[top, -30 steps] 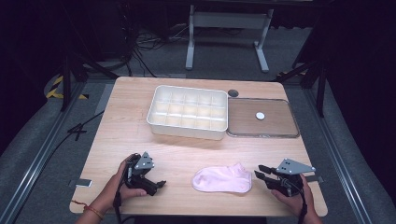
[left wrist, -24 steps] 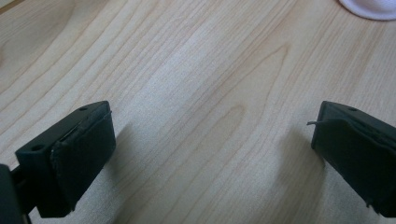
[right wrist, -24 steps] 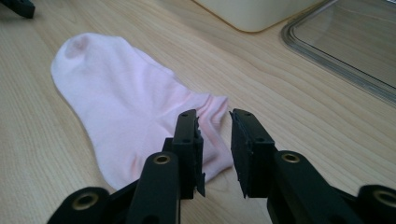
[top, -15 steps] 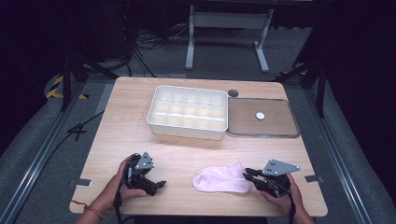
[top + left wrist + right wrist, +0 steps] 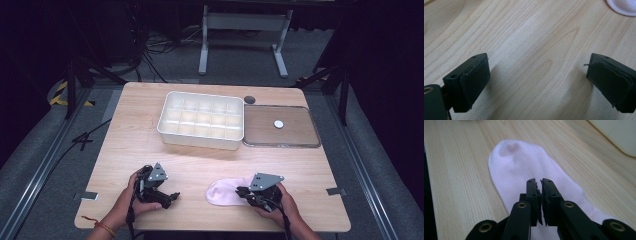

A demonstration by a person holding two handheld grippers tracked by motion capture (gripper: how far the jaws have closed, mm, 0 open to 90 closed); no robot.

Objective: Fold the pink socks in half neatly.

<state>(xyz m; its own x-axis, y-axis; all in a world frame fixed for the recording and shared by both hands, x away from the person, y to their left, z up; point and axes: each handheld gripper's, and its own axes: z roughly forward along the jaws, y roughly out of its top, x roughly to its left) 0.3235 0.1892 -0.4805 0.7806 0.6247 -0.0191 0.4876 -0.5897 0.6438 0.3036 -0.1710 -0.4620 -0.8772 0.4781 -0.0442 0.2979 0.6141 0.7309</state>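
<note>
right gripper: jaws pressed together, over the pink sock, nothing visibly pinched. pink sock: flat on wooden table, directly beneath and ahead of those jaws. left gripper: jaws spread wide above bare wood, sock well ahead.

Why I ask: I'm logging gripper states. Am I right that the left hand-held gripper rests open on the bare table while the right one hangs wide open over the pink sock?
Not quite. The right hand-held gripper is closed over the pink sock, as the right gripper view shows. The left hand-held gripper is indeed open over bare table.
</note>
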